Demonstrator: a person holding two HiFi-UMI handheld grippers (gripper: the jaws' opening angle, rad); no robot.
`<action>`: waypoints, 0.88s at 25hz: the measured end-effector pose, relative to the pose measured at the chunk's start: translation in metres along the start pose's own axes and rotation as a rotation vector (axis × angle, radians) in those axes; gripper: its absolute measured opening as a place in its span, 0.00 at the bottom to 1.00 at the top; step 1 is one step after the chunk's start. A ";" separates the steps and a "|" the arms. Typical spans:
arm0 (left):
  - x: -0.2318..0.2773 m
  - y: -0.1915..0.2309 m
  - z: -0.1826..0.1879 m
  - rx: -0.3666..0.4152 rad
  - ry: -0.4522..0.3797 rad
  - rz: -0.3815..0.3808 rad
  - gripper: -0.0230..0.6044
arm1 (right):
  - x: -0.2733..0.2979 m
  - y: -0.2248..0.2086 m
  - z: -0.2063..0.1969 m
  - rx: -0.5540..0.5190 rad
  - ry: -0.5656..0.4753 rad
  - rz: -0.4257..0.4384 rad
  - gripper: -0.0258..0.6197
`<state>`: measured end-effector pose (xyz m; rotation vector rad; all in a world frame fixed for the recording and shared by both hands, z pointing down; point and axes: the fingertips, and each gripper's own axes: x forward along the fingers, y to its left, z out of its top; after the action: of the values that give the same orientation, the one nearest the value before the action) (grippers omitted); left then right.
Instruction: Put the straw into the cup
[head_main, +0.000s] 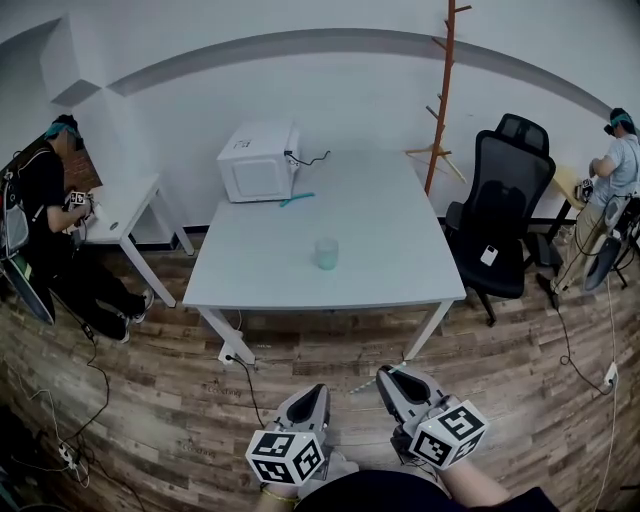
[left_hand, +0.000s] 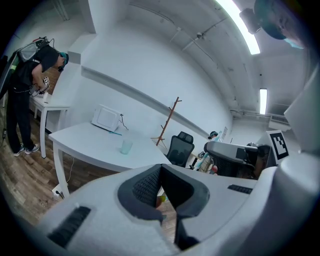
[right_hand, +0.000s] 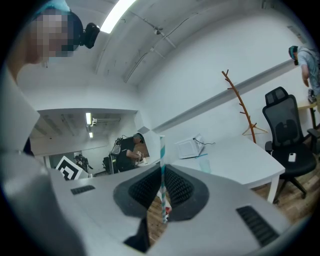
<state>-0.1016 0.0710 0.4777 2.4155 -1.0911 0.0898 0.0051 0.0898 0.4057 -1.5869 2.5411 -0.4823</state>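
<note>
White table (head_main: 380, 240) stands well ahead, with the cup (head_main: 326, 253) near its middle. The right gripper (right_hand: 162, 172) pinches the striped straw (right_hand: 162, 150) upright. The left gripper (left_hand: 161, 170) is closed on nothing. It looks like the carrying step. Next, get close and line the straw up over the cup.

Head view: we look from high up and well back from the table (head_main: 380, 230), facing forward and steeply down; the whole top fits in frame.
Left gripper view: we ride on the left gripper (left_hand: 160, 167) and look along its jaws, from low and well short of the table's near edge, a little above its top.
Right gripper view: we ride on the right gripper (right_hand: 162, 167), about level with the table top and equally far back.
Shared ground: all three views take in the table, the cup (head_main: 327, 253) on it, the white box (head_main: 258, 160) at its far edge and the office chair (head_main: 500, 210) at its right side.
</note>
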 end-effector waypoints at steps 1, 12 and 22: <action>0.001 0.003 0.001 0.002 0.002 -0.002 0.07 | 0.004 0.000 -0.001 0.001 0.002 -0.001 0.10; 0.008 0.043 0.010 -0.005 0.018 0.005 0.07 | 0.053 0.008 -0.005 -0.004 0.018 0.012 0.10; 0.015 0.068 0.020 -0.001 0.022 0.004 0.07 | 0.080 0.008 -0.004 -0.002 0.004 -0.001 0.10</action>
<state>-0.1428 0.0130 0.4915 2.4060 -1.0863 0.1166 -0.0386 0.0226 0.4127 -1.5891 2.5447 -0.4833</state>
